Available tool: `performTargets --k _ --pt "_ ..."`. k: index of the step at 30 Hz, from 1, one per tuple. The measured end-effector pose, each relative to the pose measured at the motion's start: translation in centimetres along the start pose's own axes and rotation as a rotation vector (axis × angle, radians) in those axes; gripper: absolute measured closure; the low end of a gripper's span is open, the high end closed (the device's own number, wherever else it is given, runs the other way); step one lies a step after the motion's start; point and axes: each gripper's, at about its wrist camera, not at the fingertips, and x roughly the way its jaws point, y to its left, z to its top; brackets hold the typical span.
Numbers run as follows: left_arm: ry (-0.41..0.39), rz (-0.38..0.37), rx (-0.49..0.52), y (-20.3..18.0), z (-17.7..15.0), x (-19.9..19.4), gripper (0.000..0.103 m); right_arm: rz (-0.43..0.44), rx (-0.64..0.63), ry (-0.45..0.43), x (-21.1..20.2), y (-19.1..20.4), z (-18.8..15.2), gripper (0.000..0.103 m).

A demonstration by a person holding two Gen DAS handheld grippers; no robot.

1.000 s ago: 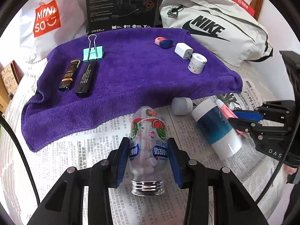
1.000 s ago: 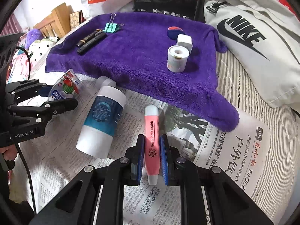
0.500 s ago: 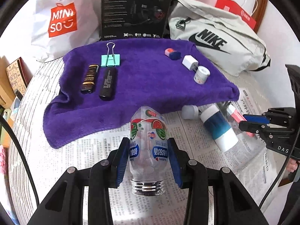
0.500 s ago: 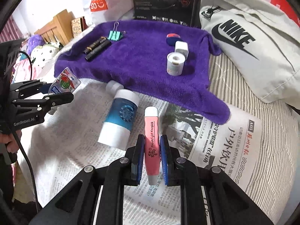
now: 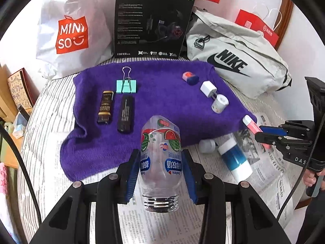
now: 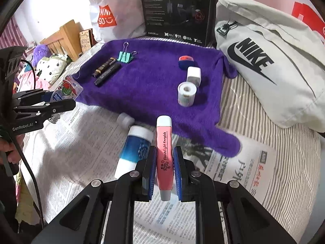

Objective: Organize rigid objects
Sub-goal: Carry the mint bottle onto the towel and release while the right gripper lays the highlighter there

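My left gripper (image 5: pixel 160 169) is shut on a clear candy bottle (image 5: pixel 160 152) with a watermelon label, held above the newspaper in front of the purple towel (image 5: pixel 162 93). It also shows in the right wrist view (image 6: pixel 68 88). My right gripper (image 6: pixel 164 162) is shut on a pink flashlight earpick (image 6: pixel 164 152), lifted over the newspaper; the earpick also shows in the left wrist view (image 5: pixel 252 125). On the towel lie a teal binder clip (image 5: pixel 126 85), two dark lighters (image 5: pixel 105 106), an eraser (image 5: pixel 190 77), a white charger (image 5: pixel 208 88) and a tape roll (image 5: pixel 219 103).
A blue and white bottle (image 5: pixel 233 158) and its grey cap (image 5: pixel 206 146) lie on the newspaper (image 5: pixel 270 162) by the towel's front edge. A Miniso bag (image 5: pixel 71 32), a black headset box (image 5: pixel 151 22) and a grey Nike bag (image 5: pixel 235 59) stand behind the towel.
Both grippers have risen and pulled back from the newspaper with the candy bottle and the earpick held. The items on the towel have not moved.
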Motion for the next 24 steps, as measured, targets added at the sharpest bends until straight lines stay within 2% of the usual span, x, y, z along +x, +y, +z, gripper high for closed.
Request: performTargets --k 15,24 --pt "0.011 -0.001 -0.002 1.5 3.6 2.2 0.064 0.031 0.027 -0.015 1.9 -0.6 4.3 0.086" --pt "0.031 -0.005 0.005 2.2 5.2 3.7 0.064 0.023 0.019 0.012 5.4 0.1 7.4 0.086"
